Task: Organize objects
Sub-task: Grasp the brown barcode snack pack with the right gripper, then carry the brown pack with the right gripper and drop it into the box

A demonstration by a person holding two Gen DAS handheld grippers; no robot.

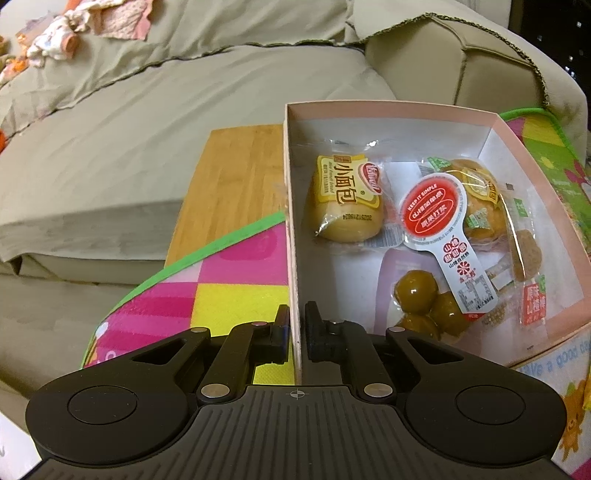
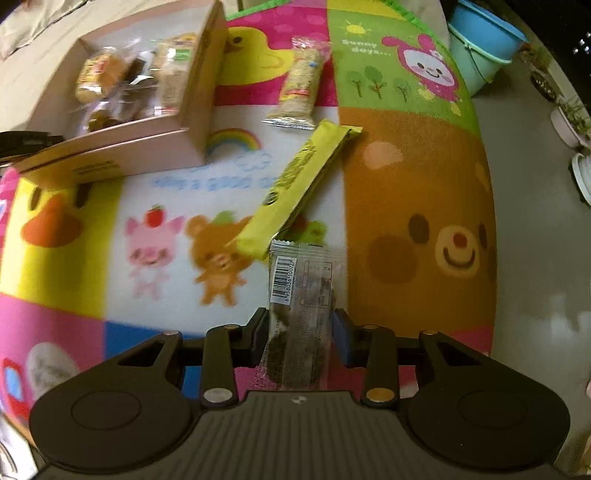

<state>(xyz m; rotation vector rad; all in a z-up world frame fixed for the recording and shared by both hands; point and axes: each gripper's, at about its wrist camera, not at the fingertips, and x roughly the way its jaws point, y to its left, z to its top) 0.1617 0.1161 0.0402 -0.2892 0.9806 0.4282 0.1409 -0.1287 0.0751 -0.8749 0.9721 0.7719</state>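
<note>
A pink cardboard box [image 1: 291, 206] sits on a colourful play mat [image 1: 236, 284]. Inside lie a small bread packet [image 1: 347, 199], a red-lidded jelly cup [image 1: 436, 214], green plums [image 1: 421, 295] and other wrapped snacks. My left gripper [image 1: 297, 325] is shut on the box's left wall, one finger inside and one outside. The box also shows in the right wrist view [image 2: 192, 122]. My right gripper [image 2: 301, 332] is shut on a clear snack packet with a barcode [image 2: 303, 302], held above the mat. A yellow snack bar [image 2: 299, 188] and a beige rice bar [image 2: 301, 88] lie on the mat [image 2: 406, 177].
A grey-green sofa [image 1: 184, 110] stands behind the box, with a wooden board [image 1: 236, 177] under the mat's edge. Clothes [image 1: 74, 29] lie on the sofa's far left. Blue buckets [image 2: 484, 44] and plant pots [image 2: 569, 122] stand on the floor to the right.
</note>
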